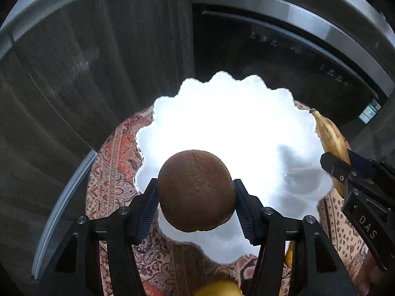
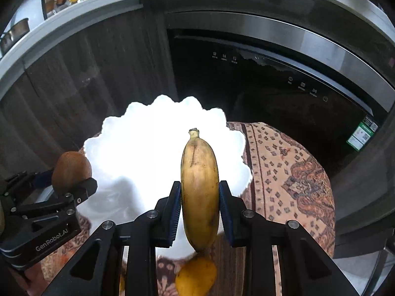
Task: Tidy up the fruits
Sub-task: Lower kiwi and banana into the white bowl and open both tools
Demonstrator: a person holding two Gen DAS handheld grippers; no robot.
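- Reading the writing first, we make out "GenRobot.AI" in pale letters on the body of the left gripper [image 2: 74,187] as the right wrist view shows it, and "DAS" on the body of the right gripper [image 1: 338,165] in the left wrist view.
- On the dark appliance [image 2: 284,86] behind the table we see small white control icons with captions too small to read, and a green and white sticker [image 2: 361,134] at its right side, also illegible.
- On the grey countertop [image 2: 74,7] at upper left stand jars and a carton with printed characters we cannot read.
- We have the left gripper [image 1: 196,197] clenched on a kiwi [image 1: 196,190]: brown, fuzzy, rounded, with a faint seam line on top, held over the near edge of the white scalloped bowl [image 1: 222,123].
- We have the right gripper [image 2: 200,209] clamped on a banana [image 2: 200,187]: dull yellow with brown flecks and streaks, stem tip pointing away from the camera, held above the bowl's [image 2: 148,135] near right rim.
- The bowl is glaringly bright, sitting on a patterned red and beige cloth [image 2: 284,172] that covers the table.
- At the near edge of the cloth, below the grippers, lies a yellow-orange fruit [image 2: 196,276] that we cannot identify for certain.
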